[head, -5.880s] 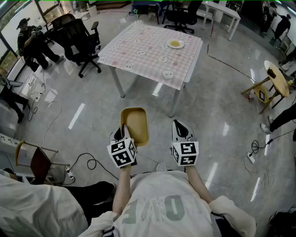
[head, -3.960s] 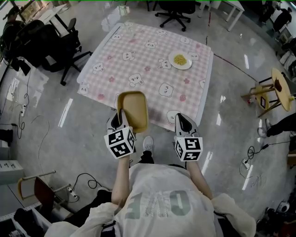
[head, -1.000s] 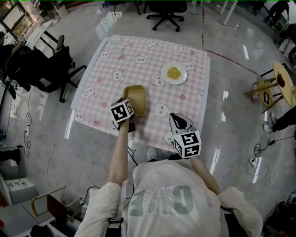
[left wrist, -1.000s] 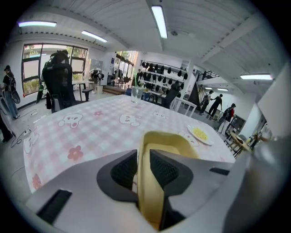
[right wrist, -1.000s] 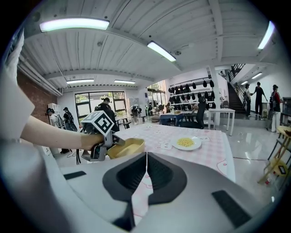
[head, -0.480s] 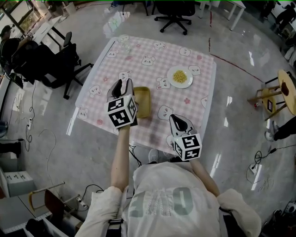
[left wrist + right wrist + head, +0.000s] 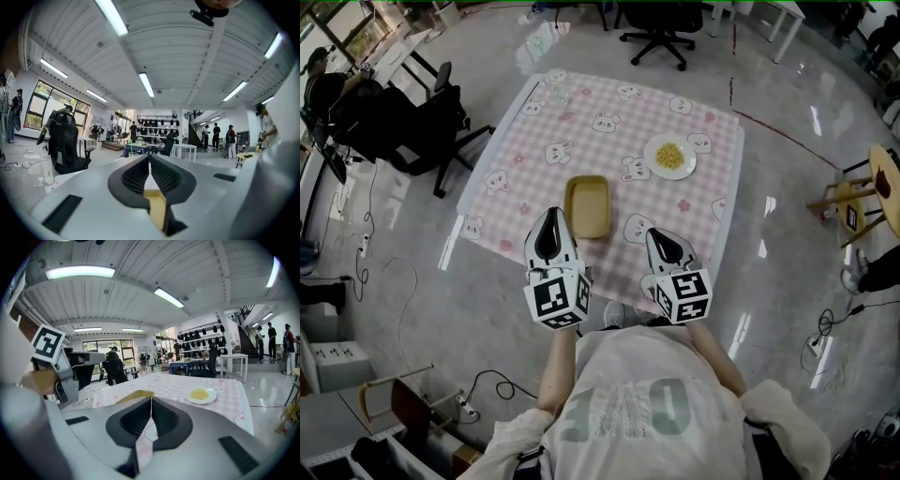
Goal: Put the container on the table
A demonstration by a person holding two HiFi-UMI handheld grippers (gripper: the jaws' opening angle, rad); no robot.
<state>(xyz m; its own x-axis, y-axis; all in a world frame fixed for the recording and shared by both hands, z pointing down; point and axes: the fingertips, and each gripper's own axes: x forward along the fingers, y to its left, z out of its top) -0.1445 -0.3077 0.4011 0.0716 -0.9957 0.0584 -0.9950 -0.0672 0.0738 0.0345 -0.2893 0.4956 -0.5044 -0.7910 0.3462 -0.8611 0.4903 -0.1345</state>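
The tan rectangular container [image 7: 587,206] rests flat on the pink checked tablecloth [image 7: 609,131], near the table's front edge. My left gripper [image 7: 548,234] hovers just short of it, raised and apart from it, its jaws closing with nothing between them. In the left gripper view the left gripper [image 7: 150,157] points level across the room, its tips together. My right gripper [image 7: 661,248] is shut and empty, to the right of the container. From the right gripper [image 7: 151,399] the container's rim [image 7: 136,394] shows just over the jaws.
A white plate of yellow food [image 7: 670,157] sits at the table's back right, also plain as the plate [image 7: 200,394]. A clear glass [image 7: 557,89] stands at the far left corner. Black office chairs [image 7: 441,122] flank the table; a wooden stool [image 7: 872,187] stands far right.
The left gripper let go of the container, which stays on the tablecloth, then rose and drew back toward the person. The right gripper has not moved.
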